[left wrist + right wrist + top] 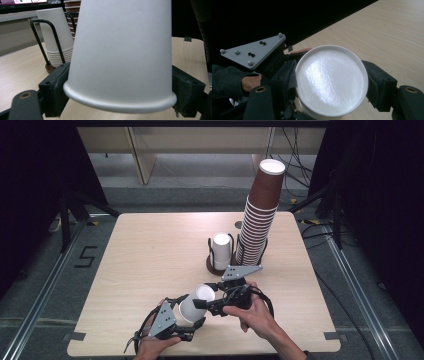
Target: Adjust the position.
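Observation:
A white paper cup (196,303) lies tilted near the table's front edge, its closed base pointing up and away from me. My left gripper (187,316) is shut on its wide rim end; in the left gripper view the cup (120,55) stands between both jaws, which press on its sides. My right gripper (206,301) is shut on the narrow base end. In the right gripper view the cup's round base (332,80) faces the camera with a jaw against each side. The left gripper's grey plate (253,52) and a hand show behind it.
A tall, leaning stack of brown cups (260,215) rises at the table's far right. Beside it a short stack of white cups (221,251) (56,37) sits upside down in a black wire holder (40,42). The wooden table (150,255) is bare on its left half.

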A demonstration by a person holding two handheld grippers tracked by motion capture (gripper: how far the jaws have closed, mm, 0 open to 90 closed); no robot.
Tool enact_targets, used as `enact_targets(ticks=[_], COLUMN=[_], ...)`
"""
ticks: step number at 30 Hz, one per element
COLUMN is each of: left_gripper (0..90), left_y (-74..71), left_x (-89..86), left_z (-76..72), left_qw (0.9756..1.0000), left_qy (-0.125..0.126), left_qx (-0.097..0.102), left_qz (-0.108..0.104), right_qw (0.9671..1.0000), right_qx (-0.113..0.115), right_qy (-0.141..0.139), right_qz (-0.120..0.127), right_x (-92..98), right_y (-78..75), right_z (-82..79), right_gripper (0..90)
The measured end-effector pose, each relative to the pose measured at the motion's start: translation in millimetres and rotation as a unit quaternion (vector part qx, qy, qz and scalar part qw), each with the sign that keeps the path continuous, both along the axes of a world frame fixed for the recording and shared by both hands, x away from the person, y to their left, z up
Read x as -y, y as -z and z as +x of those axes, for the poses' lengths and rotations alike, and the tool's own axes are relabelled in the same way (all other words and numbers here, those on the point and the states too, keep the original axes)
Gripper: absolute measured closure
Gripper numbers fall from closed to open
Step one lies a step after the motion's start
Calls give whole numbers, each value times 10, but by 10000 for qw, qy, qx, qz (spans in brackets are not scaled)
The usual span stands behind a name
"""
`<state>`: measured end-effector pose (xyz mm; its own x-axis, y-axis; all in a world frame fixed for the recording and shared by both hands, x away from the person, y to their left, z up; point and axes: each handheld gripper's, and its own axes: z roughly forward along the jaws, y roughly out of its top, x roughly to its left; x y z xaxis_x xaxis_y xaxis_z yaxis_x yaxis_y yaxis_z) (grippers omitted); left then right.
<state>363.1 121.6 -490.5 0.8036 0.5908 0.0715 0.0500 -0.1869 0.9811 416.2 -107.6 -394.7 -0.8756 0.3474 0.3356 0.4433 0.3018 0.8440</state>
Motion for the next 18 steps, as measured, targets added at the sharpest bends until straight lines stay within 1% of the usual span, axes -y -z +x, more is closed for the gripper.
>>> enact_targets(ticks=[1,2,3,4,5,6,7,8,9,10,11,12,13,14,15,16,17,18], left_gripper=[179,189,198,209,209,213,215,217,219,221,223,224,226,226,226,227,227,228], left_y=[-3,-5,-4,-9,-9,-12,-12,-10,-12,-6,-10,-17,-20,-25,-25,-22,-23,-20], left_x=[-2,-3,3,3,4,-1,-4,-10,-18,-20,-26,-33,-35,-38,-41,-38,-40,-32], left_z=[3,2,3,5,6,11,14,21,24,30,30,27,24,20,16,9,7,6], left_qw=[10000,9999,9999,9997,9997,9994,9993,9992,9990,9989,9985,9979,9973,9966,9957,9953,9947,9945], left_qy=[8,-1,-10,24,50,65,71,103,102,127,162,203,228,254,311,337,362,412], left_qx=[20,35,22,-22,-56,-78,-106,-158,-159,-134,-139,-158,-169,-202,-215,-195,-189,-184], left_qz=[56,129,162,231,251,330,339,349,411,434,507,594,675,760,849,892,939,947], right_qw=[10000,10000,10000,9999,9999,9997,9994,9991,9986,9984,9974,9965,9951,9951,9944,9932,9929,9920], right_qx=[-21,-17,-5,47,47,-59,149,160,205,203,333,404,485,485,516,561,542,504], right_qy=[46,34,6,-31,-31,10,-64,-54,-85,-86,-103,-161,-232,-232,-305,-388,-439,-502], right_qz=[-28,-49,-36,-149,-149,-248,-308,-395,-478,-527,-634,-708,-835,-835,-875,-948,-966,-1040], right_x=[12,16,20,28,28,29,31,35,36,41,51,60,82,82,89,101,102,110], right_y=[3,9,17,18,18,10,16,9,0,-9,-15,-17,-22,-22,-19,-15,-2,-3], right_z=[4,12,16,17,17,-7,12,6,0,-10,-7,0,0,0,4,5,-2,-5], right_gripper=[332,329,326,317,317,295,256,221,205,200,190,187,187,187,187,190,195,199])
